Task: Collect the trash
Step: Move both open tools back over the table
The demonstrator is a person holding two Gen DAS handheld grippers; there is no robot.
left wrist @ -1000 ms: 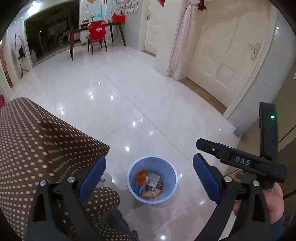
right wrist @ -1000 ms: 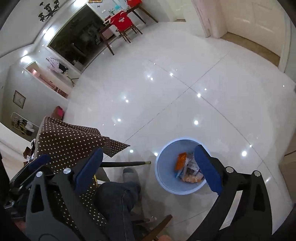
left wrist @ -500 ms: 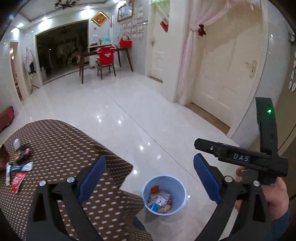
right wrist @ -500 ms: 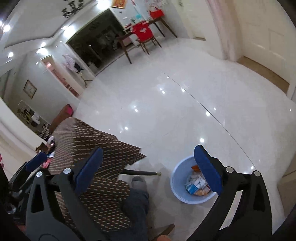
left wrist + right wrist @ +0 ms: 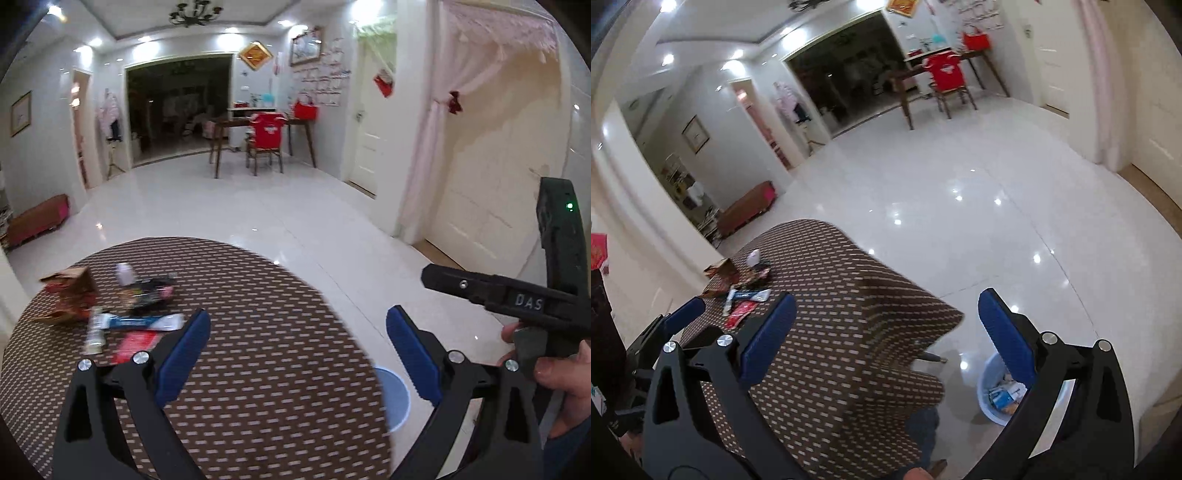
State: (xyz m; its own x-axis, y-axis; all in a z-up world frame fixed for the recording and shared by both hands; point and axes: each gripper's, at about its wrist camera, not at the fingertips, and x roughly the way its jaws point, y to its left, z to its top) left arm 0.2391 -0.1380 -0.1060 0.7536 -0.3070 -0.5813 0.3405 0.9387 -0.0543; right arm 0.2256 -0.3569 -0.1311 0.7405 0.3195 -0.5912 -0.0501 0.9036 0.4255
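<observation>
Trash in the form of a small heap of wrappers (image 5: 110, 314) — a brown-and-red paper packet, a blue-and-white tube-like sachet, a red sachet and a small white bottle — is seen on the far left part of the round table covered in brown cloth with pale dashes (image 5: 280, 354). A second ago both cameras were pointed down at the pale blue plastic waste bin (image 5: 991, 400) on the glossy white floor; both have since been raised and swung toward the tabletop, so that the heap, absent from the earliest views, is now framed. In the left view only a sliver of the bin is left showing past the table edge.

The left gripper (image 5: 297, 343) is held with its blue-padded fingers spread wide and nothing between them, above the cloth and just right of the red sachet. The right gripper (image 5: 886, 332) is likewise spread and empty, above the table's near edge, well apart from the heap.

Wrappers are already lying in the bin, so part of the collecting appears done. The swing is judged to be a return for another piece, the red sachet being nearest to the left gripper.
</observation>
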